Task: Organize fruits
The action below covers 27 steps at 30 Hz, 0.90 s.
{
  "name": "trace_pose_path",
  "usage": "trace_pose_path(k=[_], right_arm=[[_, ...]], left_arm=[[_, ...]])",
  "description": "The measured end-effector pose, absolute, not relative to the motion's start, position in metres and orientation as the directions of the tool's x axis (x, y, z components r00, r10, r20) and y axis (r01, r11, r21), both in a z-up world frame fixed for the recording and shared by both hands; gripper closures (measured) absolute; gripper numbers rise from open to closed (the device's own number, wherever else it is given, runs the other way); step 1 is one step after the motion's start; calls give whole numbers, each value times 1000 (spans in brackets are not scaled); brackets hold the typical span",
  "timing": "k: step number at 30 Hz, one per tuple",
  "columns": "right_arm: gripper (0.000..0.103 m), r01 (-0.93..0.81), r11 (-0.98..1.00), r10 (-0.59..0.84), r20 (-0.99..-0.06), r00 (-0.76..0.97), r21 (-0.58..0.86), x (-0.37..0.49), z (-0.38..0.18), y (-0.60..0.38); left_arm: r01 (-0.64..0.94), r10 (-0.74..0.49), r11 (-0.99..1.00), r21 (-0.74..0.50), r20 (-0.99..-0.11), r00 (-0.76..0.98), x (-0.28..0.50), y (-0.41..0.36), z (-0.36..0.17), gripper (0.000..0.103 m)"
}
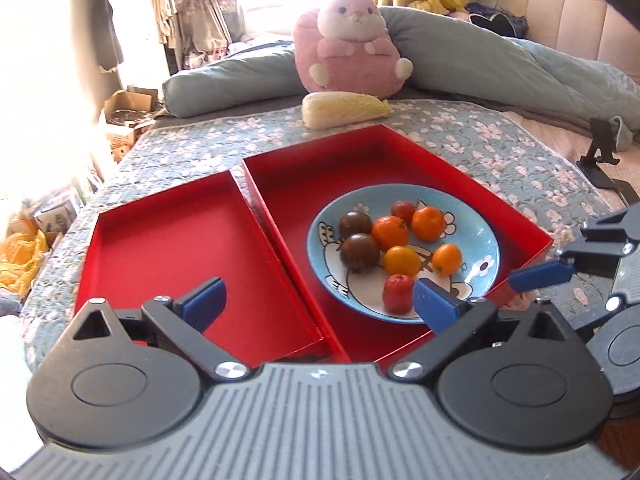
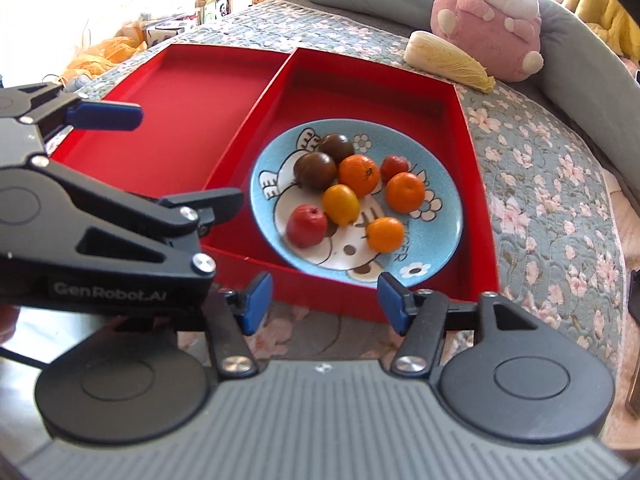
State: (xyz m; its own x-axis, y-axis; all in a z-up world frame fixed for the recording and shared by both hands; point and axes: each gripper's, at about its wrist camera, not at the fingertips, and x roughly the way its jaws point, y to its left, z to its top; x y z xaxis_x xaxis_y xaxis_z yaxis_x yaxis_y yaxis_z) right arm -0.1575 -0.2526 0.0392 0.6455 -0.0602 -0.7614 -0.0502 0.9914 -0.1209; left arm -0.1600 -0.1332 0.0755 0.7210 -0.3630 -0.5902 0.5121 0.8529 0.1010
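Left wrist view: left tool (image 1: 320, 300) spread apart, empty; right tool (image 2: 324, 302) likewise. Fruits on blue plate (image 2: 440, 248) inside right-hand red tray (image 2: 478, 184). Plate's near rim partly hidden.

The left tongs (image 1: 320, 300) fill the lower part of the left wrist view, jaws spread wide with nothing between the blue pads. The right tongs (image 2: 324, 300) sit low in the right wrist view, also parted and holding nothing. Each pair shows at the other view's side edge.
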Motion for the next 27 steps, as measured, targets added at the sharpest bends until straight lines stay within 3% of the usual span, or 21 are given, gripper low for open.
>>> trace_pose_path(k=[4, 27], right_arm=[[42, -53, 993, -45, -770, 637, -101, -163, 39, -247], [42, -76, 992, -27, -776, 630, -96, -163, 37, -254]], left_arm=[[462, -296, 870, 173, -567, 769, -169, -131, 78, 0], [533, -405, 845, 45, -598, 692, -170, -129, 74, 0]])
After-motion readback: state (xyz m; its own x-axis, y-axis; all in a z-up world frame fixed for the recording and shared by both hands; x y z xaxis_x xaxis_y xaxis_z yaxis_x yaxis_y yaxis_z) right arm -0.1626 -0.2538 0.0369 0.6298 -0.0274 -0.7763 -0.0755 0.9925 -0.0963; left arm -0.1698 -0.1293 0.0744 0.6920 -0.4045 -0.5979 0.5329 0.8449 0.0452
